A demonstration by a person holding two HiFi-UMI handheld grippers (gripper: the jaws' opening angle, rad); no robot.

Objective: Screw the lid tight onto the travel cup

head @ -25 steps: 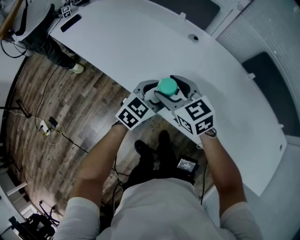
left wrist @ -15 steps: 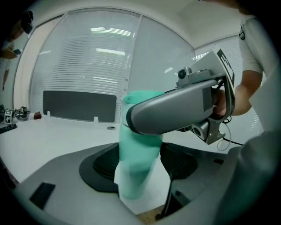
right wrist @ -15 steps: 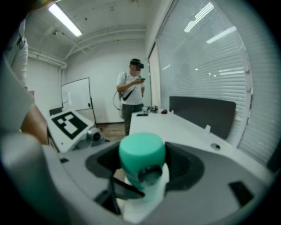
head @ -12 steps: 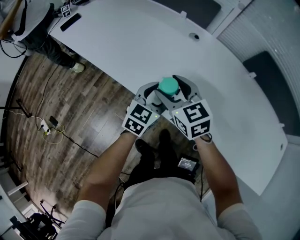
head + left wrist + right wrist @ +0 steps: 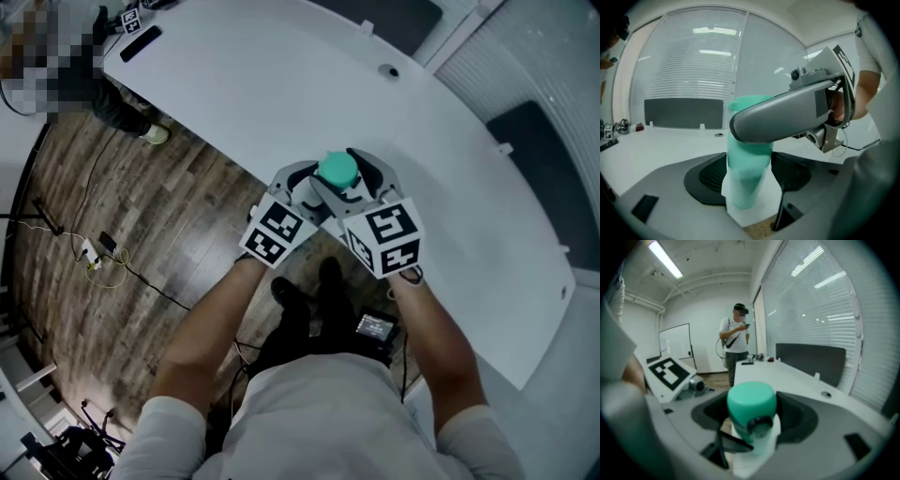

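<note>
The teal travel cup [image 5: 336, 171] is held upright in the air just off the table's near edge, between both grippers. My left gripper [image 5: 309, 187] is shut on the cup's body [image 5: 746, 164], which is teal above and white below. My right gripper [image 5: 361, 183] is shut on the teal lid [image 5: 751, 401], and a small black loop hangs on the lid's front. In the left gripper view, one jaw of the right gripper [image 5: 787, 112] crosses in front of the cup's top and hides most of the lid.
The curved white table [image 5: 281, 84] stretches away beyond the cup, with a black flat object [image 5: 141, 45] at its far left end and a round grommet [image 5: 387, 72]. A person [image 5: 736, 341] stands at that end. The wood floor [image 5: 112, 244] lies to the left.
Both marker cubes have shifted slightly round the cup, the right one a little leftward. The cup stays where it was, held by both grippers.
</note>
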